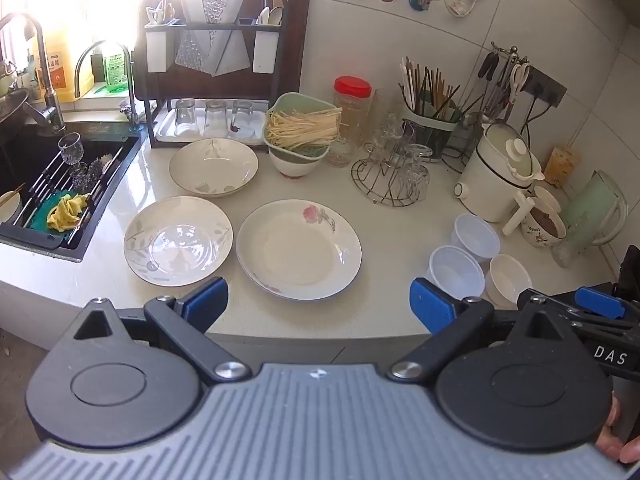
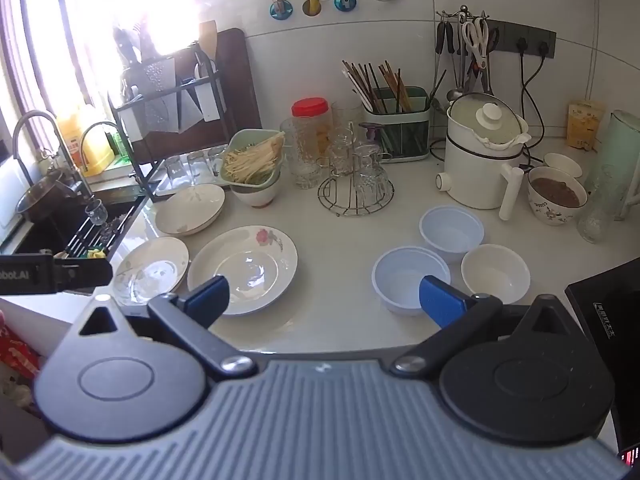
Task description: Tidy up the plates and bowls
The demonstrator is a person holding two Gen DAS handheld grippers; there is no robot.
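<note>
Three shallow plates lie on the white counter: a rose-patterned plate (image 1: pixel 298 249) (image 2: pixel 243 268), a leaf-patterned plate (image 1: pixel 178 239) (image 2: pixel 151 270) to its left, and a third plate (image 1: pixel 213 166) (image 2: pixel 190 209) behind them. To the right stand two pale blue plastic bowls (image 1: pixel 456 274) (image 2: pixel 411 279) (image 2: pixel 451 232) and a small white bowl (image 1: pixel 509 279) (image 2: pixel 495 271). My left gripper (image 1: pixel 318 304) hovers open at the counter's front edge, facing the rose plate. My right gripper (image 2: pixel 324 300) is open too, between the rose plate and the nearest blue bowl. Nothing is between either pair of fingers.
A sink (image 1: pixel 60 184) with a rack, glass and yellow cloth lies at the left. Behind the plates stand a dish rack (image 1: pixel 216 72), a green basket of noodles (image 1: pixel 302 128) on a bowl, a wire glass stand (image 1: pixel 394 176), a white cooker (image 1: pixel 498 172) and a filled patterned bowl (image 2: pixel 556 196).
</note>
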